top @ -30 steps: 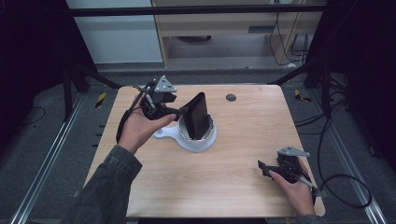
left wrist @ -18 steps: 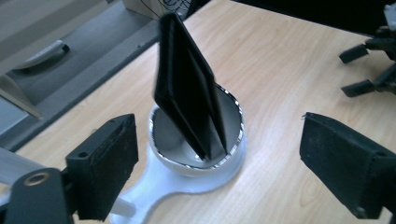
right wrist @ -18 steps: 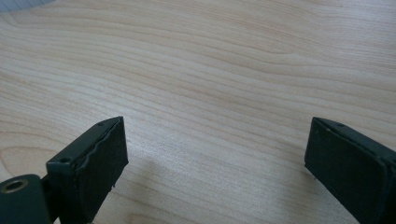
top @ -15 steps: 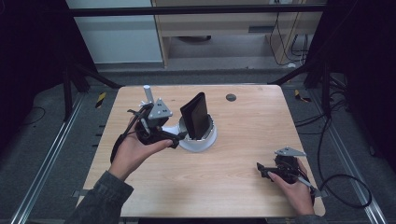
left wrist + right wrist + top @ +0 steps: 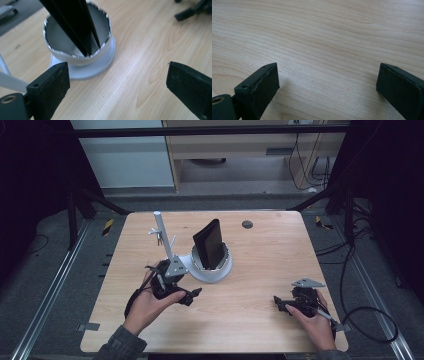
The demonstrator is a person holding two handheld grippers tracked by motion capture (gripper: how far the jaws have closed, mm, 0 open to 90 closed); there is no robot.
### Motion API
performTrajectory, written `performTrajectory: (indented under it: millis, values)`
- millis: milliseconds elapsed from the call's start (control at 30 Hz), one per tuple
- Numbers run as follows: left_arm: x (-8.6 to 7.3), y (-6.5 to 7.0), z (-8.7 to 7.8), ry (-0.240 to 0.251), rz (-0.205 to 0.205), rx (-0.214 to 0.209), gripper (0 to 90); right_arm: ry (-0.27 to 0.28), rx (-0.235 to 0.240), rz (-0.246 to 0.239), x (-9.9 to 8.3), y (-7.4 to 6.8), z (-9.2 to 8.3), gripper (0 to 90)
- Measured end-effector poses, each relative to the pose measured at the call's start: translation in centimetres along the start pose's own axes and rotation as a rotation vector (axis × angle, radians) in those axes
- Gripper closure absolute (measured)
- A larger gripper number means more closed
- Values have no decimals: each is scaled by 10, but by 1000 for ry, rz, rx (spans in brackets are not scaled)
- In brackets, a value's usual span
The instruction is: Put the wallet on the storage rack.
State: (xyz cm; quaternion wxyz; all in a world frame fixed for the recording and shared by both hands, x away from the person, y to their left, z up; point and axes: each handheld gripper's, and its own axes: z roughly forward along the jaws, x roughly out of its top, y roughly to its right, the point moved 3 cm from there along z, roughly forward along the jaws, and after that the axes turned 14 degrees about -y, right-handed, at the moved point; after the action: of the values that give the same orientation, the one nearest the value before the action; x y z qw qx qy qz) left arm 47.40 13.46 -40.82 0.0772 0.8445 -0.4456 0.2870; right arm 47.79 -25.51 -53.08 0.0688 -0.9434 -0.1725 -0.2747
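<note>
Your left gripper (image 5: 117, 82): jaws spread wide, having just opened, nothing between them. The black wallet (image 5: 72, 22) stands tilted in the white cup (image 5: 100, 47), just beyond the fingertips. Your right gripper (image 5: 327, 85): jaws spread over bare table (image 5: 324, 37).

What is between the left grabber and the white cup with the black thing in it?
Just bare wood of the table. In the left gripper view, the open left gripper faces the white cup, with nothing between them.
</note>
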Motion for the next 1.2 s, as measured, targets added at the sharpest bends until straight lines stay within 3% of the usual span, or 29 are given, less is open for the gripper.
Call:
performTrajectory:
  millis: [267, 333, 400, 500, 600, 667, 767, 800, 1067, 1133, 1200]
  values:
    - [-32, -3, 24, -34, -42, 0, 52, -5, -12, -11, 0, -3, 2, 23]
    - [-46, -11, 31, -63, -76, 42, 55, -4, -18, -15, -1, -3, 2, 18]
    - [-50, -13, 32, -67, -86, 50, 55, -3, -23, -20, -1, -3, 3, 15]
    - [-73, -28, 38, -68, -154, 67, 55, -6, -24, -24, 0, -4, 3, 6]
    - [-85, -36, 42, -71, -177, 91, 56, -7, -27, -26, 0, -4, 3, 6]
    - [-105, -50, 48, -55, -240, 101, 61, -7, -29, -28, 0, -4, 3, 5]
    - [-117, -58, 50, -69, -258, 129, 62, -7, -30, -29, 0, -4, 3, 5]
    - [-127, -64, 51, -78, -283, 138, 63, -7, -31, -29, 0, -4, 3, 4]
    - [-142, -79, 58, -98, -335, 143, 55, -7, -30, -30, 0, -4, 4, 4]
    - [-145, -82, 62, -75, -364, 109, 2, -7, -30, -30, 0, -4, 4, 4]
    - [-146, -85, 62, -69, -358, 105, 0, -7, -30, -30, 0, -4, 4, 4]
